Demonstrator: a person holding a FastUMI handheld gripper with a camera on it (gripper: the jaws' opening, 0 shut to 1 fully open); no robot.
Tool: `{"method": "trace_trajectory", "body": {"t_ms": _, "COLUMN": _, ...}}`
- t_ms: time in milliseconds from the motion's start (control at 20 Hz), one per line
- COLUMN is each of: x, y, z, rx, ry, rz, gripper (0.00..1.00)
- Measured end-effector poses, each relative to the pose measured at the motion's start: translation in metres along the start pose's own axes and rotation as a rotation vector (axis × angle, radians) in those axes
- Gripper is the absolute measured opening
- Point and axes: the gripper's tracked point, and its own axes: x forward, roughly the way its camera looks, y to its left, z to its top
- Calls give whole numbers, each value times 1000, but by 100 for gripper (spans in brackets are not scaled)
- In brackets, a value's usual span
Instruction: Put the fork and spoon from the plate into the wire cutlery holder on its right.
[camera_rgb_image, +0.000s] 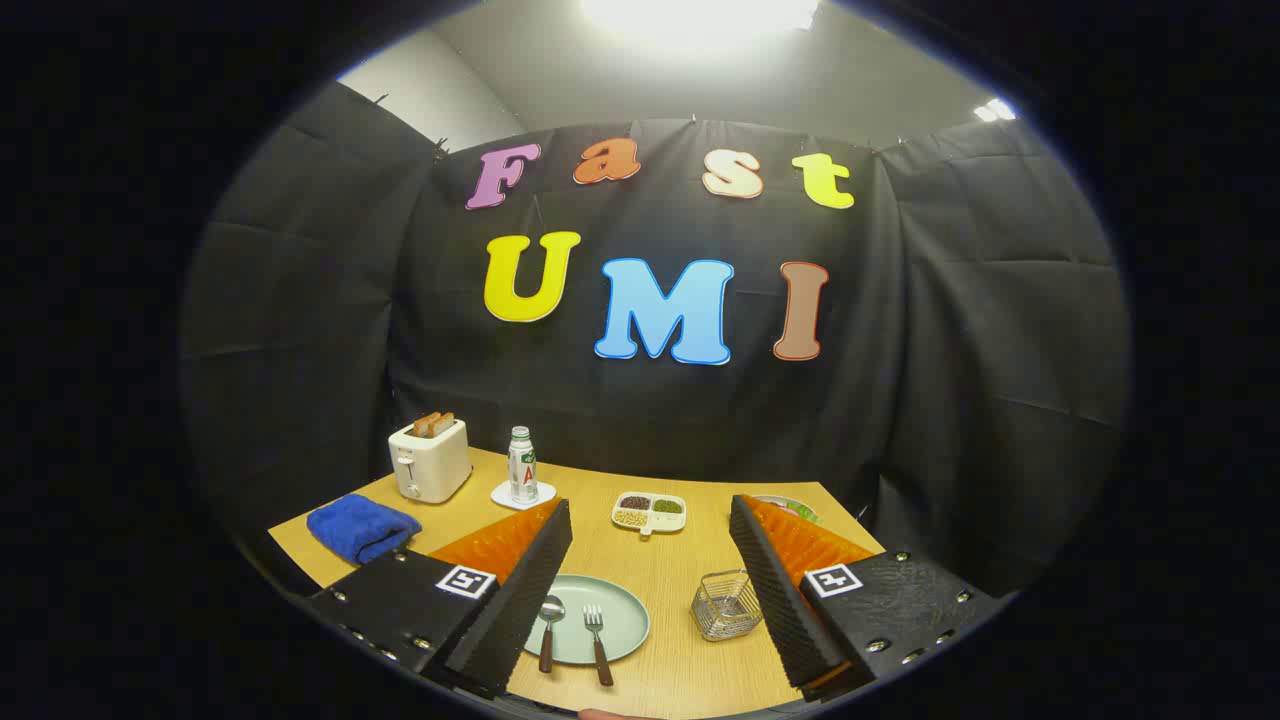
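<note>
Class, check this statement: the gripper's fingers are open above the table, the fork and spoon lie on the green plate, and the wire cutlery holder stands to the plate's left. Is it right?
One detail is wrong. In the gripper view, the wire cutlery holder stands to the right of the green plate, not its left. The rest holds: the gripper is open, and the fork and spoon lie on the plate.

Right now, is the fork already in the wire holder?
No, the fork lies on the plate beside the spoon; the open gripper hovers above.
</note>
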Motion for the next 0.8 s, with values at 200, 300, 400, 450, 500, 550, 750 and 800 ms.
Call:
{"method": "trace_trajectory", "body": {"t_ms": 200, "x": -1, "y": -1, "z": -5, "rx": 0, "ry": 12, "rz": -5, "gripper": 97}}
{"method": "trace_trajectory", "body": {"t_ms": 300, "x": 0, "y": -5, "z": -13, "rx": 4, "ry": 37, "rz": -17, "gripper": 97}}
{"method": "trace_trajectory", "body": {"t_ms": 400, "x": -1, "y": -6, "z": -15, "rx": 25, "ry": 50, "rz": -20, "gripper": 97}}
{"method": "trace_trajectory", "body": {"t_ms": 450, "x": -1, "y": -7, "z": -16, "rx": 30, "ry": 49, "rz": -22, "gripper": 97}}
{"method": "trace_trajectory", "body": {"t_ms": 500, "x": -2, "y": -8, "z": -15, "rx": 33, "ry": 47, "rz": -24, "gripper": 97}}
{"method": "trace_trajectory", "body": {"t_ms": 550, "x": -2, "y": -8, "z": -15, "rx": 38, "ry": 43, "rz": -24, "gripper": 97}}
{"method": "trace_trajectory", "body": {"t_ms": 750, "x": -3, "y": -12, "z": -11, "rx": 43, "ry": 21, "rz": -39, "gripper": 97}}
{"method": "trace_trajectory", "body": {"t_ms": 800, "x": -3, "y": -12, "z": -11, "rx": 42, "ry": 24, "rz": -40, "gripper": 97}}
